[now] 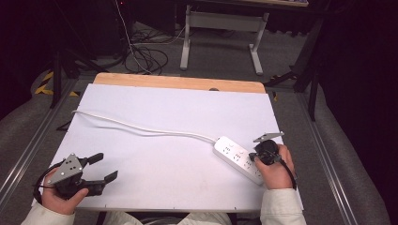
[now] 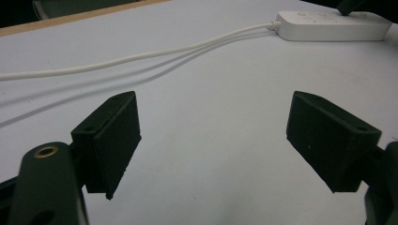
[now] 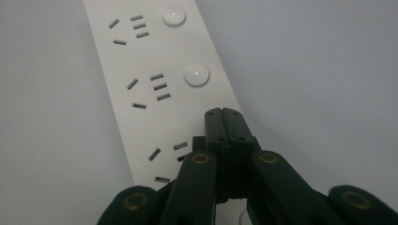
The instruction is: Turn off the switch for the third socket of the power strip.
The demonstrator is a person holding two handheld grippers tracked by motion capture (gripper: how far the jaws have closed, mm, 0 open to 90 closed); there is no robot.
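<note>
The right gripper has its fingers pressed together with nothing between them, their tips resting on or just over the top face of the white power strip, beside the third socket and below two round white buttons. In the high view this right gripper sits at the strip's near end, held by the right hand close to the desk's right edge. The power strip lies at a slant on the right part of the white desk, and its white cord runs in a loose curve across to the far left edge. The left gripper has its fingers spread wide apart, holding nothing, low over the desk near the front left corner, in the left hand. Between the two grippers the white surface lies bare and open. Beyond the far edge a strip of wood shows, then grey floor with cables.
</note>
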